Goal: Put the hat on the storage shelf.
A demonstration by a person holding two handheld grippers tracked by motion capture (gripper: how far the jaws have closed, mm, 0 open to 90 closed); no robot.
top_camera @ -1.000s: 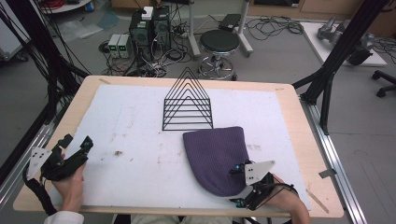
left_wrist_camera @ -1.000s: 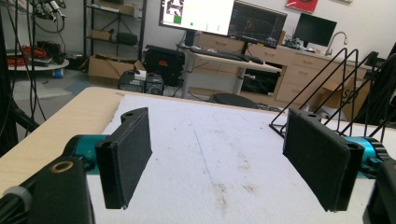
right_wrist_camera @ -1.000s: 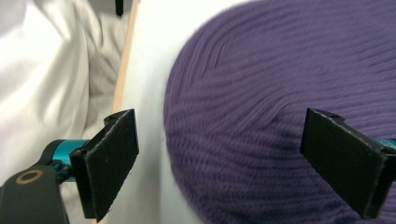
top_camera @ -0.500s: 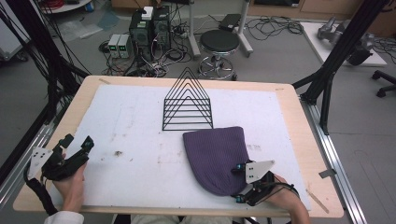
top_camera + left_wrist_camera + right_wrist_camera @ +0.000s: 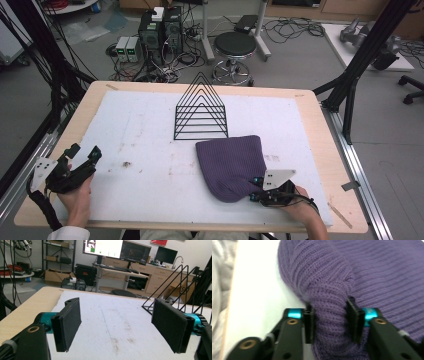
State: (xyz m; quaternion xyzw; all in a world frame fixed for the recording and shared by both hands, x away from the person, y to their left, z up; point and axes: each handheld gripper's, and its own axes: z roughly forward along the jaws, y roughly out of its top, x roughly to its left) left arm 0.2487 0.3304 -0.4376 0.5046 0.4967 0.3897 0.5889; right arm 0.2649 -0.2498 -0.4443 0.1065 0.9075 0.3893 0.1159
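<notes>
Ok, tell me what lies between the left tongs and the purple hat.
Nothing: in the high view, a bare, stained stretch of white mat separates the left tongs from the purple hat.

- A lab or robotics workroom, with the desk (image 5: 320, 145) inside a frame of black struts (image 5: 370, 45).
- Computer towers (image 5: 160, 30) and tangled cables (image 5: 295, 27) sit on the grey floor beyond, beside a round stool (image 5: 235, 45).
- Monitors (image 5: 117, 248) stand on benches, with wooden cabinets (image 5: 162, 280) and cardboard boxes (image 5: 55, 276) behind.
</notes>
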